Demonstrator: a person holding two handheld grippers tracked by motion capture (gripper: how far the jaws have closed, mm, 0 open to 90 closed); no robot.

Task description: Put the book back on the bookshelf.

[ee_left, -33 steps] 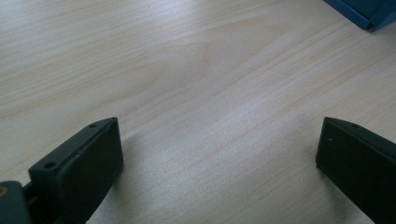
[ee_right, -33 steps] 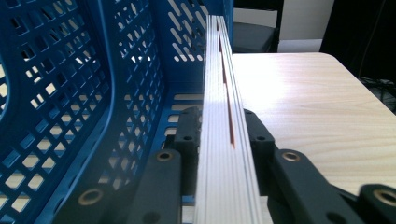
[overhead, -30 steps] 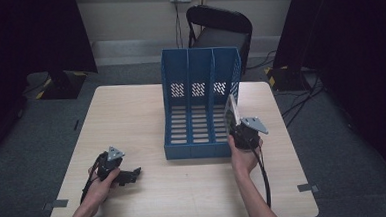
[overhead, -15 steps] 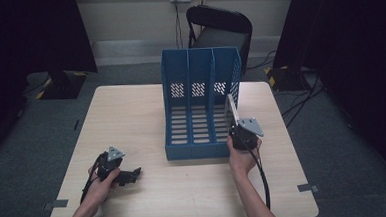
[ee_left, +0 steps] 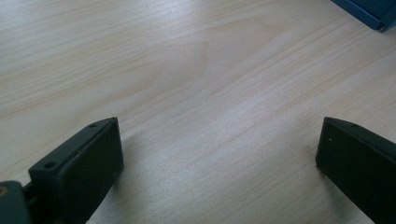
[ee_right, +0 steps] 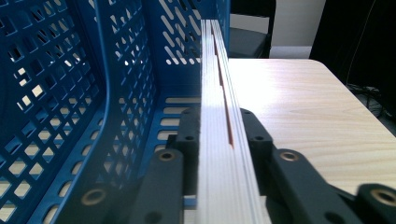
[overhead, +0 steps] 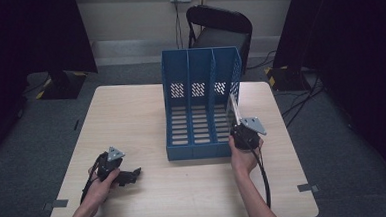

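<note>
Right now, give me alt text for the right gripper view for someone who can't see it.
The right gripper is shut on a thin stack of white sheets, held on edge at the right compartment of a blue slotted file rack. Pale wooden table lies to the right.

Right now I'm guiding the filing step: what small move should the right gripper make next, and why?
Probably ease the right gripper forward, sliding the thin white stack of sheets deeper into the rightmost slot of the blue plastic file rack. The jaws are clamped on the stack's edge, which stands upright at that slot's open front.
</note>
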